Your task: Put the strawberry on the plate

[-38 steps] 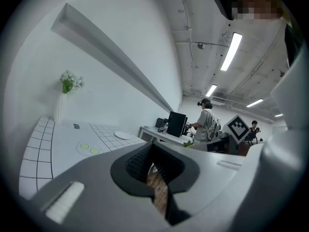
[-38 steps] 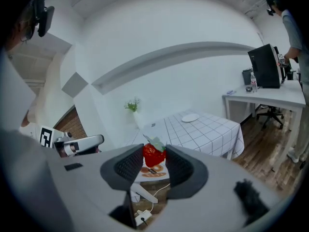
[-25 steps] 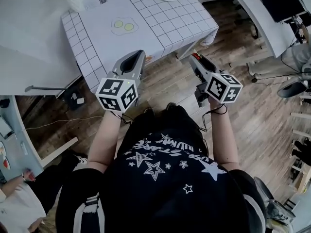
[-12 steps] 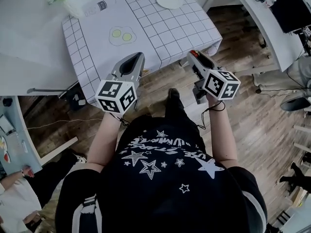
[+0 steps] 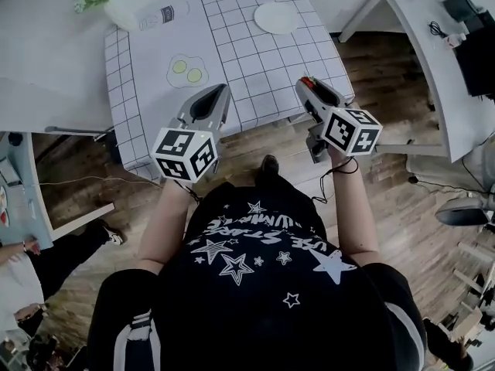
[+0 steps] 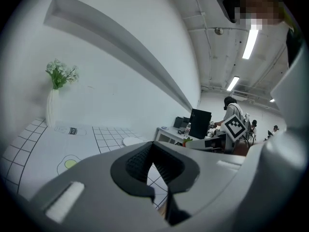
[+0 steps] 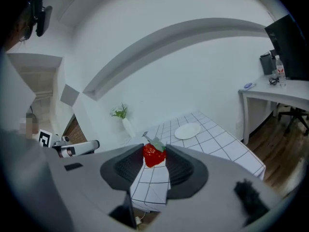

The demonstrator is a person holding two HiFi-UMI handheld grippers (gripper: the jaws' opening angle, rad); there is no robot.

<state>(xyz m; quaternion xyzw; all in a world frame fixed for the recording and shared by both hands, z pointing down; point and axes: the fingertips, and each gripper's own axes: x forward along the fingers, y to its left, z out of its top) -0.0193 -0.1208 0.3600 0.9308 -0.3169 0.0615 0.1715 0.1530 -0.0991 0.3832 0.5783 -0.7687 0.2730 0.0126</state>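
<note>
over the feed i saw a table under a white cloth ruled with a thin black grid (image 5: 255, 68). on the cloth's plain left part lay a flat white patch with two yellow-green rounds, shaped like fried eggs (image 5: 186, 70), and beyond it a small dark-printed label (image 5: 158, 15). at the far left corner stood a tall white vase (image 6: 50, 111) holding green stems with small white flowers (image 6: 61, 74). brown wooden plank flooring (image 5: 387, 207) ran around the table. off to the right, apart from the table, stood a white desk (image 5: 421, 45) carrying a black monitor (image 7: 289, 47) and a clear bottle (image 7: 279, 67). a person in black trousers (image 5: 54, 257) showed at the lower left edge. long tube lights (image 6: 250, 42) glowed on the ceiling.
</note>
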